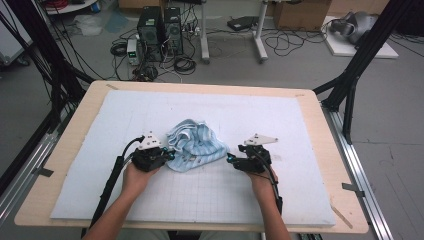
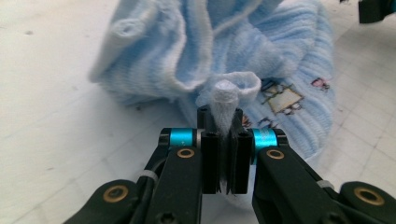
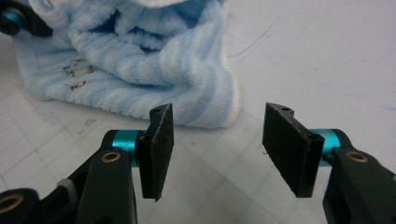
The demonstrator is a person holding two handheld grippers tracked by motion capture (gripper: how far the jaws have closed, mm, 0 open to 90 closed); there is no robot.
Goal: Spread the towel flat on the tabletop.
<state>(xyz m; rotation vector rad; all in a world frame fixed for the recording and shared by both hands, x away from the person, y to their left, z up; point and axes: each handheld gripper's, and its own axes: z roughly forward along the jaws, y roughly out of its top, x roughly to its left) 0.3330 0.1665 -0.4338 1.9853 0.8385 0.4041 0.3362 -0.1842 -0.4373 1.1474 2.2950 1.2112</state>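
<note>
I'm working in what looks like a lab or robotics test room: a bare grey floor (image 1: 400, 150) strewn with loose cables (image 1: 285, 42), two black computer towers (image 1: 161, 31) standing on it, black metal frame struts (image 1: 360, 55) around the wooden table (image 1: 320, 107), and cardboard boxes (image 1: 300, 12) along the far side.

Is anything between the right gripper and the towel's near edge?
Nothing visible. The right gripper is open, with bare mat between its fingers and the blue striped towel. The left gripper is shut on a towel fold.
</note>
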